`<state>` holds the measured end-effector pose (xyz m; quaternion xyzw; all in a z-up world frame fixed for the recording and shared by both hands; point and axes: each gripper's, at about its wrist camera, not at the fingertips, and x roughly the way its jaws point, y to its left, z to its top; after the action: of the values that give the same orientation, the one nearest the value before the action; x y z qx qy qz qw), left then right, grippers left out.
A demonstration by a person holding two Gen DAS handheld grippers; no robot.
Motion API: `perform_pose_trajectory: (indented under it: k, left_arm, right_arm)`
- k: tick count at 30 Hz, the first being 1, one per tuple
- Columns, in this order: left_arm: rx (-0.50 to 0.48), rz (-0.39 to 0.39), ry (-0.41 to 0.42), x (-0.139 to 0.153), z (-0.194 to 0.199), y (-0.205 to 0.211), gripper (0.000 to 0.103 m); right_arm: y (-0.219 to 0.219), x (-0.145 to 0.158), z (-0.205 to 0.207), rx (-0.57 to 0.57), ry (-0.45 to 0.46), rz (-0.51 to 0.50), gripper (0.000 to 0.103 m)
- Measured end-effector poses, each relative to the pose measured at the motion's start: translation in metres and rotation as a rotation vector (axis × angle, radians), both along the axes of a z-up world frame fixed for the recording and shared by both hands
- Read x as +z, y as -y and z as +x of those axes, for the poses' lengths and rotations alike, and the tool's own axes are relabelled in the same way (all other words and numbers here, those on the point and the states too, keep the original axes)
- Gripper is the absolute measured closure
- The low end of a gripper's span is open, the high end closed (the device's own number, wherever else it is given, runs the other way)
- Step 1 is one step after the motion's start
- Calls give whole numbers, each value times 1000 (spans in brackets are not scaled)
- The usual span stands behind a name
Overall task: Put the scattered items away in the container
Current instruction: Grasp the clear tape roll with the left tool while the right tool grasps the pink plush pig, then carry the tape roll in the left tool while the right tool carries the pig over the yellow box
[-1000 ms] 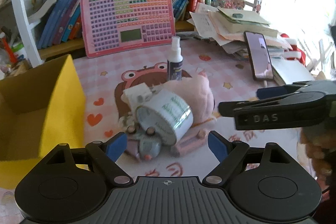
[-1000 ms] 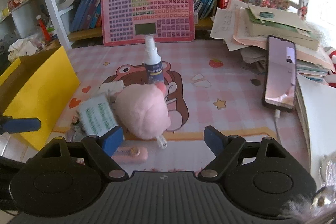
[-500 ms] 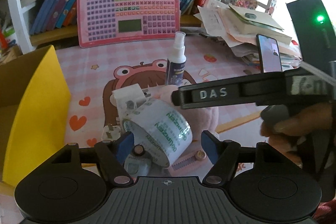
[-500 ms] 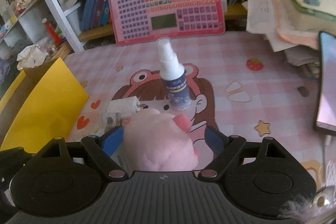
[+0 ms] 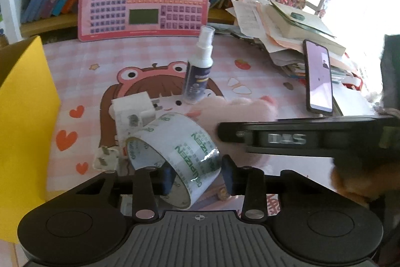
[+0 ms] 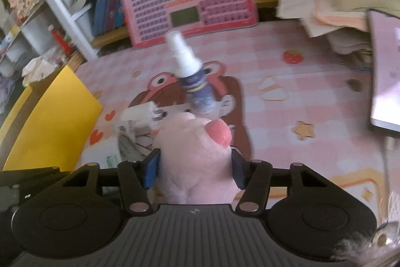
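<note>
On the pink cartoon mat (image 5: 262, 66), both grippers are busy at once. The left gripper (image 5: 197, 178) has its blue pads pinched on the wall of the tape roll (image 5: 172, 154), one pad inside the hole and one outside. The roll lies tipped on its edge, its open core facing down-left toward the camera, so its axis runs roughly from the gripper out toward the back right. The right gripper (image 6: 193, 172) is squeezed onto the pink plush toy (image 6: 197, 154), pads pressing into both its sides; the plush stands lengthwise away from the camera with its darker pink tip pointing up and forward at the spray bottle (image 6: 192, 76).

That bottle stands upright just behind the plush, and a white charger plug (image 5: 133, 108) sits right behind the tape. The yellow box (image 5: 25, 104) is at the left edge, well apart from both.

Compared to half a second ago: both sets of fingers were spread wide around their items, now they're clamped on. The left one has also pushed in closer to the roll.
</note>
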<state>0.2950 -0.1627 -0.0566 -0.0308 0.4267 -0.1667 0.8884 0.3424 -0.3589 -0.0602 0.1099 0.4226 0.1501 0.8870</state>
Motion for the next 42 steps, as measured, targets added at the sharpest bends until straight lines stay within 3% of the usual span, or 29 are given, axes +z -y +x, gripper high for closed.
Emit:
perform_pose_trajectory:
  k: [7, 8, 9, 14, 21, 34, 42]
  left_arm:
    - [-34, -38, -14, -3, 2, 3, 80]
    - [-39, -41, -11, -3, 2, 5, 83]
    - [-50, -41, -5, -2, 2, 7, 98]
    - [-110, 9, 75, 11, -5, 20, 99]
    - [-140, 18, 170, 38, -26, 26, 99]
    - [-122, -18, 121, 43, -78, 3, 99]
    - [-127, -58, 139, 41, -111, -18, 99]
  right_arm:
    - [26, 5, -37, -80, -20, -28, 48]
    - [27, 4, -41, -87, -29, -25, 48]
    - [29, 3, -44, -90, -35, -22, 48]
    - [32, 7, -53, -105, -23, -26, 48]
    - [35, 13, -65, -119, -3, -29, 48]
    - [24, 20, -106, -120, 14, -43, 48]
    - [1, 27, -140, -125, 34, -84, 48]
